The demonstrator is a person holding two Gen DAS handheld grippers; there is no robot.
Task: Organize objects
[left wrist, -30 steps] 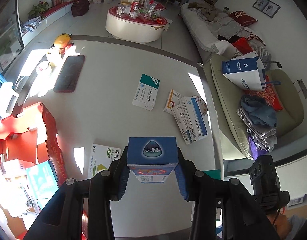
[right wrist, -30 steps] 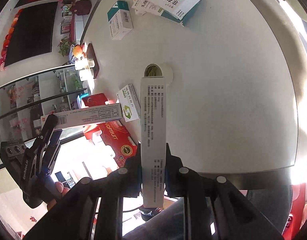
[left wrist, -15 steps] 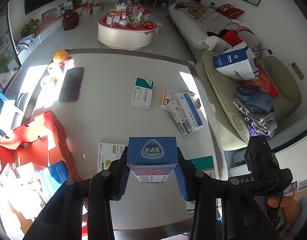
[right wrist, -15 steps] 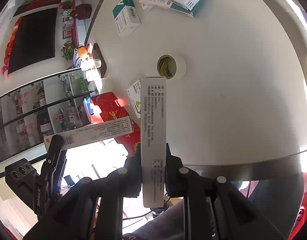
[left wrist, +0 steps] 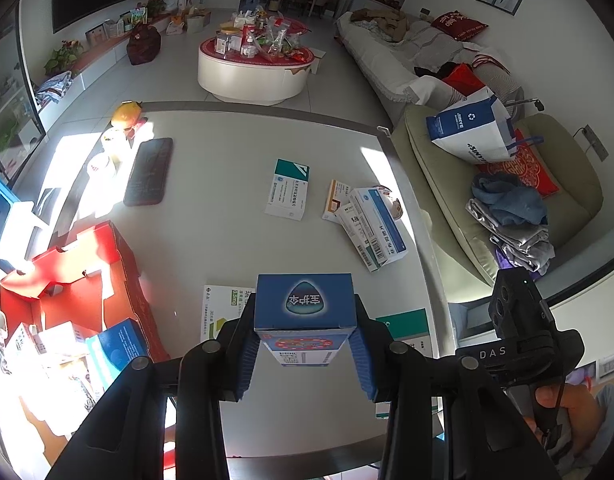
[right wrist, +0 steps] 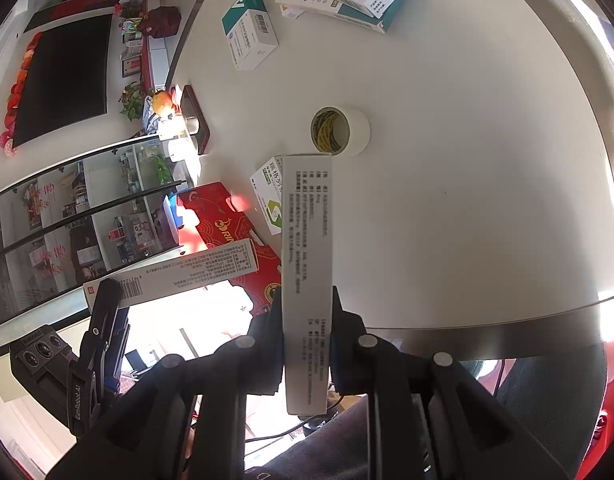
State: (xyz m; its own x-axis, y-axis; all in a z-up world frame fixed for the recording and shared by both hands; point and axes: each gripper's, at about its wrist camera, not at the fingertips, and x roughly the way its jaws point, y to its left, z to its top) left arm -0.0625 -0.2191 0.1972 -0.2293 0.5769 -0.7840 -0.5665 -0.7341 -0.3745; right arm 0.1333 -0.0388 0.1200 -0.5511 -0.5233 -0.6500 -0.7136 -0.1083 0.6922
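A: Both sets of jaws are clamped on cartons. The left gripper [left wrist: 305,354] has its blue pads pressed on the two sides of a blue medicine box [left wrist: 305,308], jaws partly spread to the box's width. The right gripper [right wrist: 307,344] is nearly shut on a thin white box [right wrist: 307,264], pinched by its narrow faces at the lower end, with most of its length sticking out ahead.

B: Where do they sit relative to the table?

A: Both are held above the white table [left wrist: 227,184], near its front edge. The red carton [left wrist: 83,280] stands open to the left, already holding several boxes. A green-and-white box [left wrist: 223,304] lies flat on the table just beyond the blue one, and a tape roll [right wrist: 341,130] stands farther out.

B: So the step in hand is carrying these to the red carton?

A: That's my judgement. To do it well, I'd bring the left one across first, keeping it level and clearing the raised red flap before lowering. The pads should part only once the box rests on something.

B: And the long white one?

A: It's gripped near one end, so it may swing. I'd move it slowly, tip it into a free gap lengthwise, and keep the two grippers apart while crossing.
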